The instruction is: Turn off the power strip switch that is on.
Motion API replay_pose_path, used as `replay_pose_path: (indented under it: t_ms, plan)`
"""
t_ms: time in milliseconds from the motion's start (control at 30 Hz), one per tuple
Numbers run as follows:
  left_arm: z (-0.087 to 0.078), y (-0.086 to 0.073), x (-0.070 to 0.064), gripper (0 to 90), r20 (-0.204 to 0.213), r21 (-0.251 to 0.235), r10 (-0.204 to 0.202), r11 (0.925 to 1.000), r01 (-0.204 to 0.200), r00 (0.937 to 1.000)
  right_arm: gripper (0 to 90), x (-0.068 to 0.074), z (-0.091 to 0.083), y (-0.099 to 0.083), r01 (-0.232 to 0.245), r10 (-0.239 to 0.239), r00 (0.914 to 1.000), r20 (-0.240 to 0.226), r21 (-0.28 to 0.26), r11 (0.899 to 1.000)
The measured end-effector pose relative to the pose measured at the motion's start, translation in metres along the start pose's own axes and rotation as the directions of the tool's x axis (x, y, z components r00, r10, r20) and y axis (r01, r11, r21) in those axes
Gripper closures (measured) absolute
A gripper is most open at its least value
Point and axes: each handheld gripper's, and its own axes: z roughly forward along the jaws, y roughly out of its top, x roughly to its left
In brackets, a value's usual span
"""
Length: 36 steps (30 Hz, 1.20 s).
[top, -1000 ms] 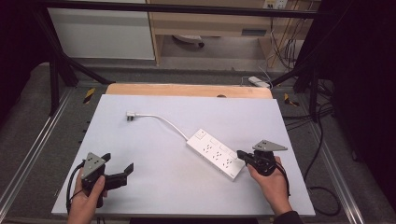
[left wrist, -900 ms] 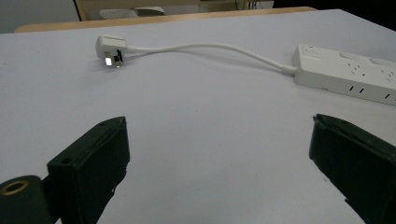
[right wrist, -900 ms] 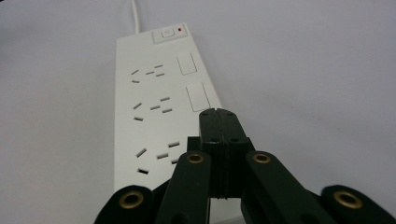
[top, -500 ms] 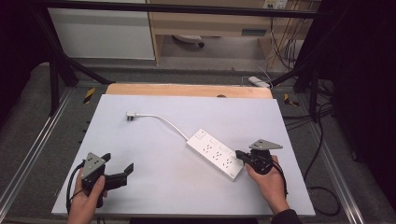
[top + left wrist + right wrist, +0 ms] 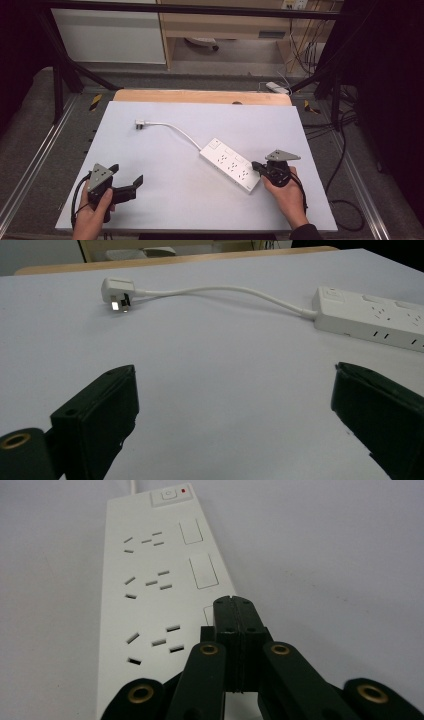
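Your right gripper [image 5: 258, 166] had its jaws pressed together with nothing between them, its tip over the near end of the white power strip [image 5: 230, 164], beside the last switch. The strip lay slantwise on the desk [image 5: 165, 200], right of centre, its cord running to the plug [image 5: 140, 124] farther back. Your left gripper [image 5: 126, 176] rested at the near left, jaws wide apart.

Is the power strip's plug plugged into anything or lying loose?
Loose. The plug lies on the bare table, prongs exposed, cord running back to the power strip.
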Motion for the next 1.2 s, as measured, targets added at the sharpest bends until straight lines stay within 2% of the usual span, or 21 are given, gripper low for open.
replay_pose_path:
  t_ms: [1200]
  plan:
    - [-0.0002, 0.0005, -0.0008, 5.1, 0.002, -0.004, 0.004, 1.0000, -0.004, 1.0000, 90.0, 0.0029, 0.0037, -0.0024, 0.040, -0.040, 0.9991, 0.015, -0.004, 0.999]
